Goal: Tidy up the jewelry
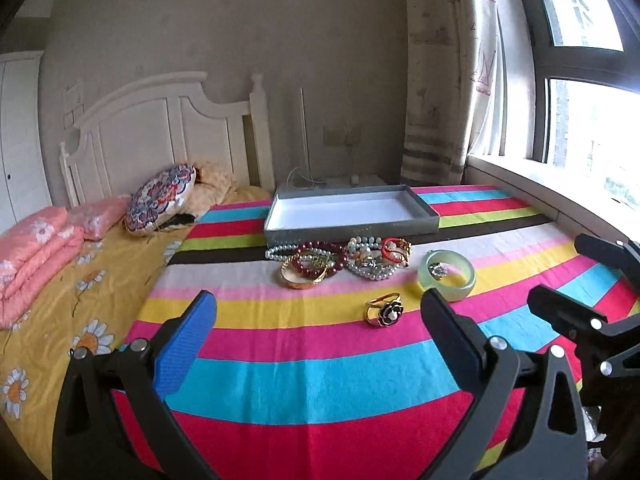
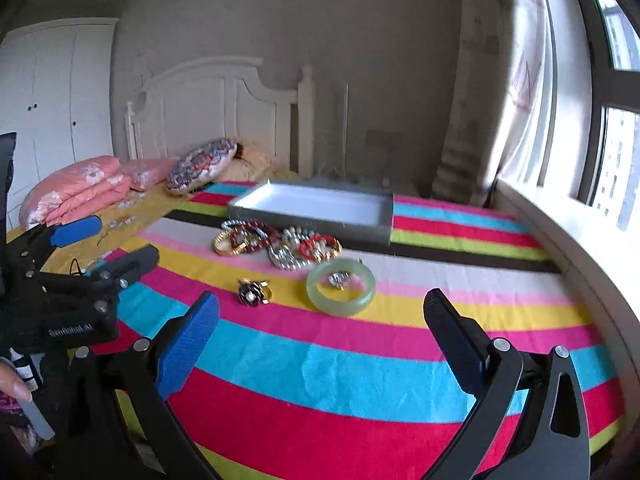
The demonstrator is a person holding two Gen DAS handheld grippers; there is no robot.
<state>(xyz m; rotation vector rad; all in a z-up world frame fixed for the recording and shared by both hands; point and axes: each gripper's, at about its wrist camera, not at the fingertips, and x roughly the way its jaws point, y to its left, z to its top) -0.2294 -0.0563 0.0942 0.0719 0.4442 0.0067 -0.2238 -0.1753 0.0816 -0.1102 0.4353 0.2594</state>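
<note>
A grey box with a white inside point(image 1: 434, 222) point(image 2: 384, 232) lies open on the striped cloth. In front of it lies a heap of bracelets: a gold bangle point(image 1: 303, 278) point(image 2: 229, 243), dark red beads point(image 1: 320, 265), pearl strands point(image 1: 370, 272) point(image 2: 285, 258). A pale green jade bangle point(image 1: 447, 275) point(image 2: 341, 293) lies nearer, a small silver piece inside it. A gold ring with a black flower point(image 1: 384, 310) point(image 2: 253, 291) lies alone. My left gripper point(image 1: 318, 316) and my right gripper point(image 2: 320, 316) are both open and empty, hovering short of the jewelry.
The striped cloth point(image 1: 312, 380) covers a bed with a yellow daisy sheet point(image 1: 60, 292). Pink folded bedding point(image 1: 32, 252) and a round patterned cushion point(image 1: 162, 198) lie at the left near the white headboard. A window sill point(image 1: 560, 196) runs along the right.
</note>
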